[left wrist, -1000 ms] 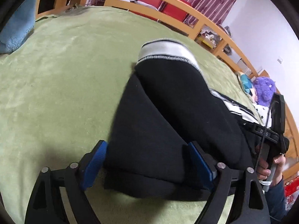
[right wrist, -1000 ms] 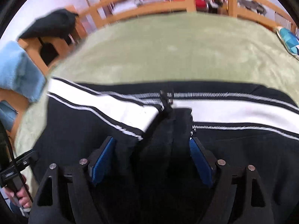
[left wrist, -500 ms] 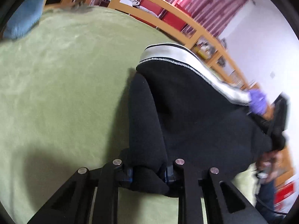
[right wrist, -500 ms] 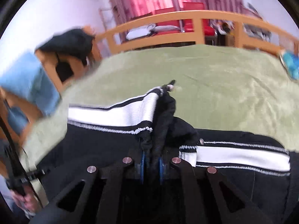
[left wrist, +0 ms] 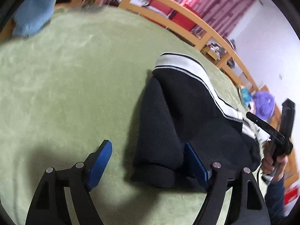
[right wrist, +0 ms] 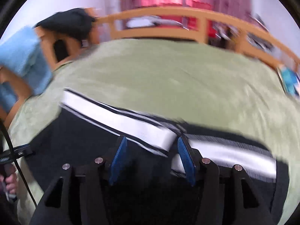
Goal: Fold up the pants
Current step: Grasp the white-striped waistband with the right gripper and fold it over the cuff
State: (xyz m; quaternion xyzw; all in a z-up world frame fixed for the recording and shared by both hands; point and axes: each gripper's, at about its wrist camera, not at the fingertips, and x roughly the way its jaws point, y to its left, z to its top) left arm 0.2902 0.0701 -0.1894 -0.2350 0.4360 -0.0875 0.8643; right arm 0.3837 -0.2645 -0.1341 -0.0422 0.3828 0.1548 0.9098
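- Left wrist view: the left gripper point(left wrist: 148, 161) stands at the lower centre of the frame with its jaws opening. The folded black edge of the pants point(left wrist: 187, 116) lies between them. The right-hand pad sits against the cloth; the left-hand pad is clear of it, over the green blanket point(left wrist: 65, 86).
- The pants run from the lower centre toward the upper right, with the white waistband point(left wrist: 180, 63) at the far end.
- Step in hand, as judged: release of the fold edge. The jaws should part fully before the gripper backs away, so that no pad drags the layer open.
- Open room: a broad bare stretch of blanket fills the left half of the frame. The wooden bed rail point(left wrist: 187, 18) bounds the upper right; a blue towel point(left wrist: 31, 16) hangs at the upper left.
- Right wrist view: the right gripper point(right wrist: 151, 159) sits at the lower centre, jaws opening. The end of the waistband point(right wrist: 131, 123) lies between the pads; the frame is blurred, and no pad appears to press on it.
- The black cloth fills the lower frame, lying on the blanket point(right wrist: 168, 71).
- Open room: bare blanket lies beyond the waistband up to the bed rail point(right wrist: 168, 15). The near blanket edge is at the lower left, beside the person's other hand point(right wrist: 11, 183).
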